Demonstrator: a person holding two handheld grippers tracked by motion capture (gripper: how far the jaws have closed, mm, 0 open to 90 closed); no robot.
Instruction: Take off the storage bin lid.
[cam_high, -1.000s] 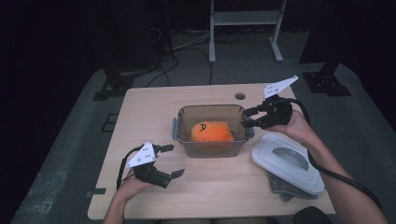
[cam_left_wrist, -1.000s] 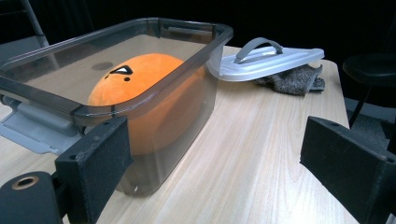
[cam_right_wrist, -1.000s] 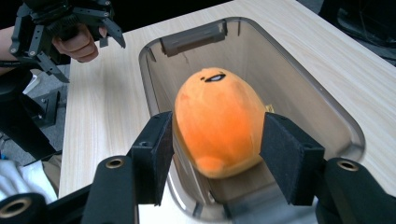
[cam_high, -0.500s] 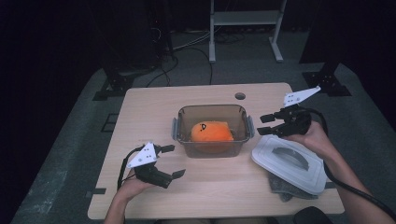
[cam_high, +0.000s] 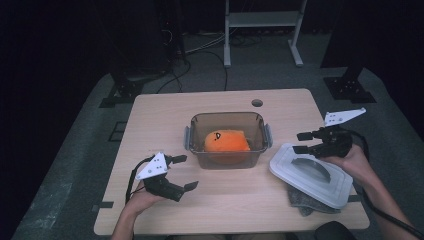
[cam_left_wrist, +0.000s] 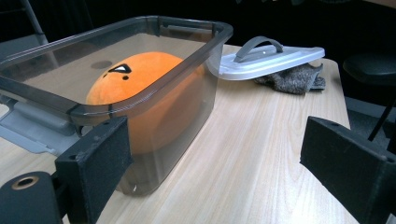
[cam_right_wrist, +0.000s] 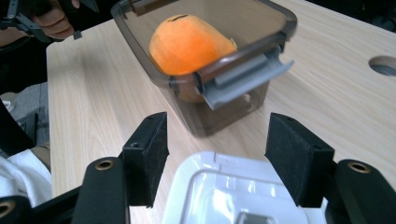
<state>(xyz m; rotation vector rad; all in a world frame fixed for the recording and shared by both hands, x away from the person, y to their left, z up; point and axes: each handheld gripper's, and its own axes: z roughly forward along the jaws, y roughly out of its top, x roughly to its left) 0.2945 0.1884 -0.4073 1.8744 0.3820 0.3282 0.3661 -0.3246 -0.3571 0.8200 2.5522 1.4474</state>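
High view: right tongs (cam_high: 302, 143) hover open, just widened, empty, over one lid (cam_high: 312, 175); left tongs (cam_high: 184, 172) rest open beside one container (cam_high: 227, 121).

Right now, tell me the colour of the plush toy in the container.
Orange plush toy, with small black markings; left gripper view.

Light wooden table (cam_high: 150, 120) with a round cable hole (cam_high: 257, 103) near its far edge. Under the right near corner's load, a crumpled grey woollen cloth (cam_high: 305, 205), partly covered. Beyond the far edge, on grey carpeted floor (cam_high: 75, 150), a white metal frame stand (cam_high: 261, 20), black cables (cam_high: 200, 50), and black stand feet (cam_high: 350, 87) far right and far left.
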